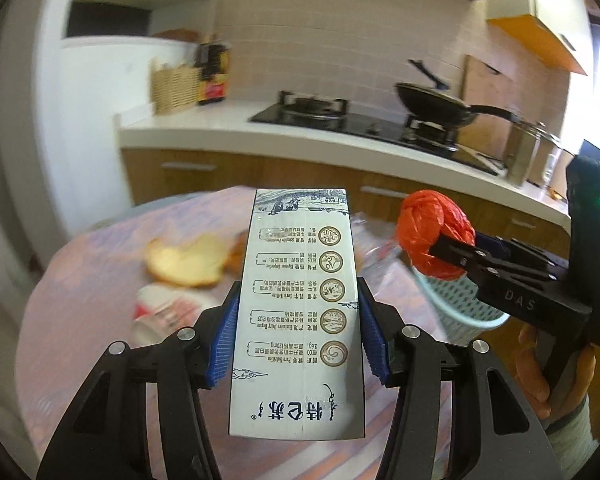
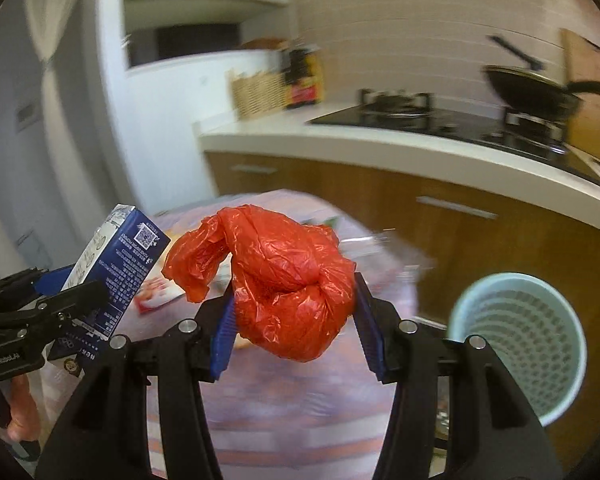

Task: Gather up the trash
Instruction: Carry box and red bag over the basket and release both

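A: What is held by each gripper?

B: A tall white milk carton [image 1: 298,312] is clamped between the blue pads of the left gripper [image 1: 298,336], raised above the surface [image 1: 80,280]. Its printed side faces the left wrist camera; a dark blue side is seen from the right wrist view. A crumpled red plastic bag [image 2: 288,284] is pinched between the pads of the right gripper [image 2: 294,320], also lifted clear of the surface.

A: Where is the bin?

B: A pale green mesh wastebasket [image 2: 524,344] is seen at the right, beside the round surface, which is covered by a pink striped cloth. In the left wrist view, the bag is held above the basket's rim.

A: What is left on the surface?

B: A piece of bread [image 1: 188,260] lies on it, and nearer the camera a red and white wrapper [image 1: 168,308] is seen, blurred. Some clear plastic [image 1: 374,252] lies behind the carton; what it is cannot be told.

A: And behind?

B: A kitchen counter [image 1: 228,128] with a gas hob [image 1: 312,108] is seen, with a black frying pan [image 1: 436,106] on one burner and a woven basket [image 1: 174,88] at the far end.
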The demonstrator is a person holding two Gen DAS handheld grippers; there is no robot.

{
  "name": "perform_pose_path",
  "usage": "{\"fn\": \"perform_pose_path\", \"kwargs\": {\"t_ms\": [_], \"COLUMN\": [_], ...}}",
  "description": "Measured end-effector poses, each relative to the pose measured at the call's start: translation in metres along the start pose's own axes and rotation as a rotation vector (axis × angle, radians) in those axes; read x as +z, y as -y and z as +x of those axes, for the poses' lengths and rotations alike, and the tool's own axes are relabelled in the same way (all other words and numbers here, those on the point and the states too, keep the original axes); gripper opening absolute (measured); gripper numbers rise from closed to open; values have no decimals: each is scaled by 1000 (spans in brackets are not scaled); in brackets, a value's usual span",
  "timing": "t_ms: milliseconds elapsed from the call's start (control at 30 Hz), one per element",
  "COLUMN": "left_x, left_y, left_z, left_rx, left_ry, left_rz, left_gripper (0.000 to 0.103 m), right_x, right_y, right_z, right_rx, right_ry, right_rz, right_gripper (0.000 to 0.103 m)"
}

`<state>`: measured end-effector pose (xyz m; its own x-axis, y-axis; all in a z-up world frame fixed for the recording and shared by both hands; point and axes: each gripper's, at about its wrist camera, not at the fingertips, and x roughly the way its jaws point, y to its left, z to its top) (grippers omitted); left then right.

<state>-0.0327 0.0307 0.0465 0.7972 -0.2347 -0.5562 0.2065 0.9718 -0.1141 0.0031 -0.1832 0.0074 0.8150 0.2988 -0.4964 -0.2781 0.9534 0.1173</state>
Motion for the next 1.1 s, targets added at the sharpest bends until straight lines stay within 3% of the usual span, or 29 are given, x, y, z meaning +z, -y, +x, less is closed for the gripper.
{"fn": "perform_pose_path", "kwargs": {"t_ms": [333,600,800,1100], "left_x": [37,48,44,35], "left_y": [100,176,216,258], "left_z": [77,146,206,267], "left_rx": [-132,-189,-220,-238], "left_ry": [-38,-115,-211,-297], "left_rz": [109,196,214,258], "left_gripper": [52,52,52,52], "right_x": [-8,-54,-79,-105], "right_y": [122,221,258,307], "right_z": [-29,14,40,61], "right_rx": [-192,-229,-322,-303], "right_ry": [44,-105,-190,-241], "right_rz": [199,448,492,590], "right_gripper": [49,49,51,61]}}
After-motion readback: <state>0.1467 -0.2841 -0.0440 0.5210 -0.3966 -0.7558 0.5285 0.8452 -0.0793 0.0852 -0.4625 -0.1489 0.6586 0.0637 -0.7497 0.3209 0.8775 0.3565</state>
